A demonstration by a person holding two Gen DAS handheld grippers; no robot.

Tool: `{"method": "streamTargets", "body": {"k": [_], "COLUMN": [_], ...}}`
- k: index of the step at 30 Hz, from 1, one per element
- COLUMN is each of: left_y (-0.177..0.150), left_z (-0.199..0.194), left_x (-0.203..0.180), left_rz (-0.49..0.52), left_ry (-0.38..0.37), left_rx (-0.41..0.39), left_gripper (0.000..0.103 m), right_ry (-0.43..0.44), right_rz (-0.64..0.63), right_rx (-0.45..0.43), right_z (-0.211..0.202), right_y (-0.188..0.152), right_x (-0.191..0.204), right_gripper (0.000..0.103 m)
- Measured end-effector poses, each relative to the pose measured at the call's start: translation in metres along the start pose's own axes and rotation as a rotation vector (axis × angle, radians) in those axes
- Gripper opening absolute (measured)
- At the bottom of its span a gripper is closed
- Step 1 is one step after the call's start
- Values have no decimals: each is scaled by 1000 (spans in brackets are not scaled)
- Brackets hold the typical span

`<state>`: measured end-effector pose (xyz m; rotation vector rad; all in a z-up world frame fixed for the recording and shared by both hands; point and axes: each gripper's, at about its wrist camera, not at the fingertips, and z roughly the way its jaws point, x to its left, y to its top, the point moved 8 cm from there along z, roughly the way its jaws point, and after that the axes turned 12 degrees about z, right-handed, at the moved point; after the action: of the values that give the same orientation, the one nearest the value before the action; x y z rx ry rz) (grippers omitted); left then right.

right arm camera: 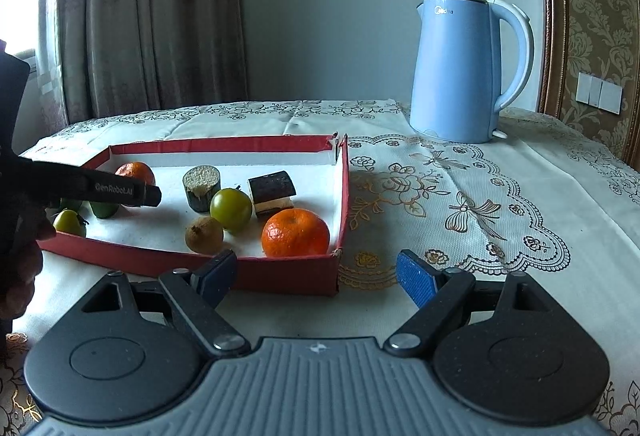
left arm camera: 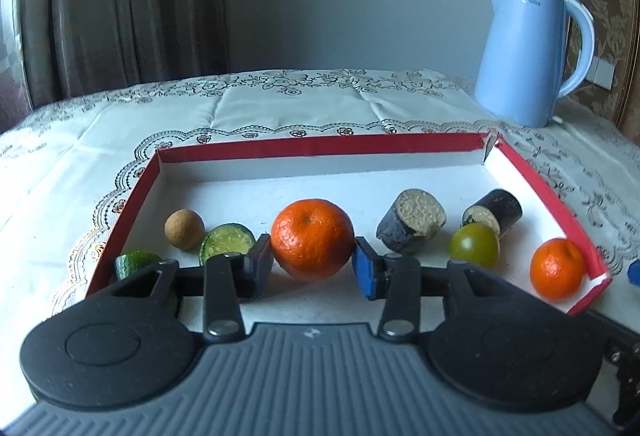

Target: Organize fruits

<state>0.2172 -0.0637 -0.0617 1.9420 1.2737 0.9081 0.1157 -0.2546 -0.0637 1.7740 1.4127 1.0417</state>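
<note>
A red-walled white box holds the fruit. In the left wrist view my left gripper has its pads on both sides of a large orange mandarin, touching it. Beside it lie a brown longan, a cut lime, two dark cane pieces, a green tomato and a small mandarin. My right gripper is open and empty at the box's near right corner, outside it. The left gripper's finger shows over the box in the right wrist view.
A light blue electric kettle stands on the embroidered tablecloth behind and right of the box. Curtains hang behind the table. A wall with switches is at the far right.
</note>
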Motion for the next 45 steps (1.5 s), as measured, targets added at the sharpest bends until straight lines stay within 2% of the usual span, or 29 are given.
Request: {"method": "streamTargets", "body": {"k": [7, 10, 12, 14, 20, 23, 26, 29, 32, 35, 39, 45], "left_y": [-3, -4, -5, -6, -12, -14, -16, -18, -25, -32, -41, -50], "left_z": [0, -1, -2, -5, -16, -25, -37, -50, -64, -75, -91, -110], "left_x": [-1, -2, -3, -3, -2, -2, 1, 6, 11, 13, 14, 13], "left_rz": [-3, -3, -2, -4, -14, -13, -22, -34, -80, -85, -117, -114], "left_ry": [-6, -14, -14, -16, -21, -12, 8, 53, 49, 67, 55, 69], "left_rx": [10, 11, 13, 14, 8, -6, -26, -31, -36, -32, -30, -28], "left_gripper": [42, 49, 60, 67, 69, 77, 79, 90, 91, 92, 96, 99], "right_ry": [-1, -2, -2, -2, -2, -4, -7, -9, -11, -15, -13, 67], "right_rz": [2, 3, 2, 3, 2, 4, 4, 5, 5, 6, 14, 90], "right_rx": [2, 2, 3, 2, 2, -2, -5, -6, -8, -10, -9, 45], "right_z": [1, 1, 1, 1, 1, 0, 0, -1, -1, -1, -3, -12], "right_y": [0, 0, 0, 0, 0, 1, 2, 2, 2, 2, 2, -6], "right_x": [-1, -1, -1, -1, -1, -2, -2, -3, -3, -3, -2, 8], "right_gripper": [87, 87, 87, 87, 87, 87, 87, 87, 87, 87, 87, 87]}}
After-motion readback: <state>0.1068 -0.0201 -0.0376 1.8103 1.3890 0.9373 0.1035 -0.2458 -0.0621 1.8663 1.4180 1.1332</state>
